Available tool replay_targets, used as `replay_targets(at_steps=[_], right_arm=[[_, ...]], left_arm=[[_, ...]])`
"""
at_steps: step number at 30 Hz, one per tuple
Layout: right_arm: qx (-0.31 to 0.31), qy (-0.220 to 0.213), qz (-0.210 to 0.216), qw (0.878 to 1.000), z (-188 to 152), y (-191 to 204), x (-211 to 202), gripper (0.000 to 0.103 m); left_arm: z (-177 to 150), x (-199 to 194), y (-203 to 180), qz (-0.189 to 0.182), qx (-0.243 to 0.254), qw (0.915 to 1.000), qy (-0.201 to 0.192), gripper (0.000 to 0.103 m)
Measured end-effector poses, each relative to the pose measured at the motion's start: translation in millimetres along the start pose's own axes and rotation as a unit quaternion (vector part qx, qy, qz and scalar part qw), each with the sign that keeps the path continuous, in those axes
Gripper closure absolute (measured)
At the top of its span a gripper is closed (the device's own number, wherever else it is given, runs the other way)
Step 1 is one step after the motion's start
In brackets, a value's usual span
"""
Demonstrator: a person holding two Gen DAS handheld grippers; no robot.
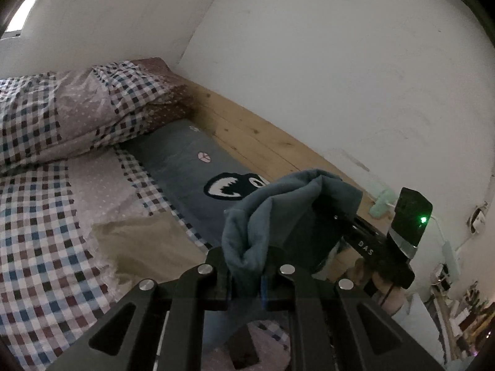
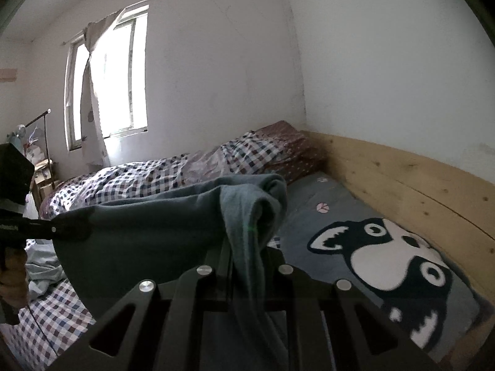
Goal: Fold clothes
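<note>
A blue-grey garment (image 1: 278, 207) hangs in the air over the bed, stretched between both grippers. In the left wrist view my left gripper (image 1: 246, 270) is shut on one bunched edge of it, and the cloth covers the fingertips. My right gripper (image 1: 335, 218) reaches in from the right, a green light on its body, with its tips buried in the same cloth. In the right wrist view the garment (image 2: 148, 235) sags as a wide dark panel. My right gripper (image 2: 247, 270) is shut on its folded edge, and my left gripper (image 2: 82, 232) holds the far left end.
Below lies a bed with a checked quilt (image 2: 130, 182) and a grey cover with a dog face (image 2: 399, 256). A wooden bed board (image 2: 402, 179) runs along the white wall. Pale blue clothes (image 2: 40, 273) lie at the left. A curtained window (image 2: 105, 77) stands behind.
</note>
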State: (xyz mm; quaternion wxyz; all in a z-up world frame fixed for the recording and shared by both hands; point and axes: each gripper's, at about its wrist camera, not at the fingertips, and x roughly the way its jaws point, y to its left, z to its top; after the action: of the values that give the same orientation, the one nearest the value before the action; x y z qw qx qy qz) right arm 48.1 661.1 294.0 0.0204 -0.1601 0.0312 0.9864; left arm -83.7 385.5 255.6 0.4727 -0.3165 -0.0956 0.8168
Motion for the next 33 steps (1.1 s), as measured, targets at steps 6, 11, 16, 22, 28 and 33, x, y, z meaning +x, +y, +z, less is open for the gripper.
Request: replay_targets(at_steps=[6, 11, 16, 22, 28, 33], right_arm=[[-0.007, 0.026, 0.011, 1.000, -3, 2, 73, 0.093], [-0.019, 0.067, 0.015, 0.997, -10, 4, 145, 0.093], [-0.033, 0.123, 0.014, 0.992, -27, 2, 226, 0.093], [-0.035, 0.185, 0.011, 0.982, -68, -3, 322, 0.093], [-0.042, 0.221, -0.008, 0.974, -106, -4, 389, 0.092], [-0.065, 0.232, -0.035, 0.970, -131, -6, 421, 0.090]], left_arm=[[11, 33, 54, 0.035, -0.022, 0.9991, 0.011, 0.092], [19, 81, 113, 0.063, -0.056, 0.9959, 0.034, 0.092], [19, 141, 169, 0.094, -0.082, 0.9899, 0.068, 0.092], [-2, 211, 237, 0.148, -0.093, 0.9783, 0.111, 0.092], [-20, 253, 278, 0.178, -0.088, 0.9724, 0.122, 0.092], [-26, 265, 289, 0.195, -0.069, 0.9715, 0.116, 0.083]])
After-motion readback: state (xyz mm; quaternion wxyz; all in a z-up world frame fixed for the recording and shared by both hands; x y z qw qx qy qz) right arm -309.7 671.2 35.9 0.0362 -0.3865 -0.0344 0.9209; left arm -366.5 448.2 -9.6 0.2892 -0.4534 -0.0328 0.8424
